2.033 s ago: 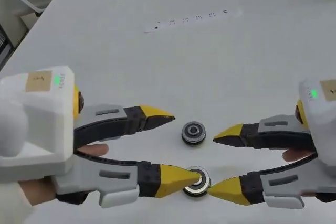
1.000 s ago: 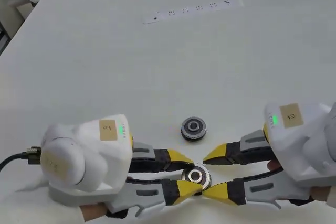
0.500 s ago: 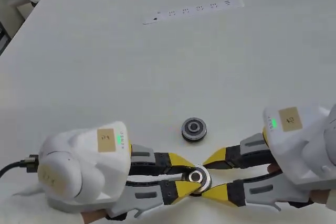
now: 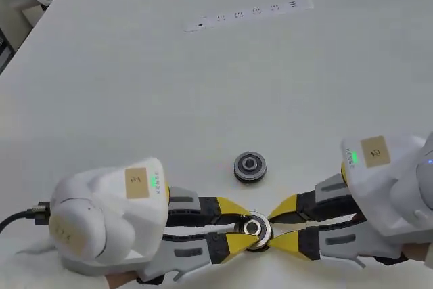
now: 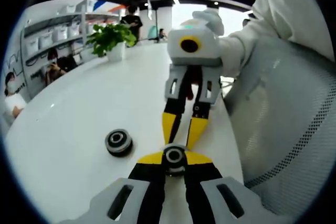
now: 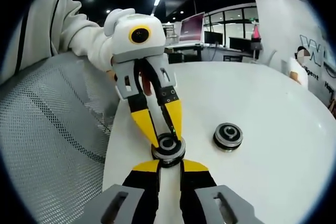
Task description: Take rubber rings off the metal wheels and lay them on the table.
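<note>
White table (image 4: 135,86), bare and bright, with a power strip (image 4: 249,13) at its far side. At the near edge, the left gripper (image 4: 245,227) points in from the left, jaws pinched narrow onto the wheel (image 4: 254,227). The right gripper (image 4: 269,228) meets it head-on, jaws nearly closed on the same wheel, and all four yellow tips touch it. The second wheel (image 4: 249,166) lies flat just beyond, apart from both. The left gripper view shows shelves (image 5: 52,35) and a plant (image 5: 110,35). The right gripper view shows monitors (image 6: 192,27) and a mesh chair (image 6: 47,129) beside the table.
</note>
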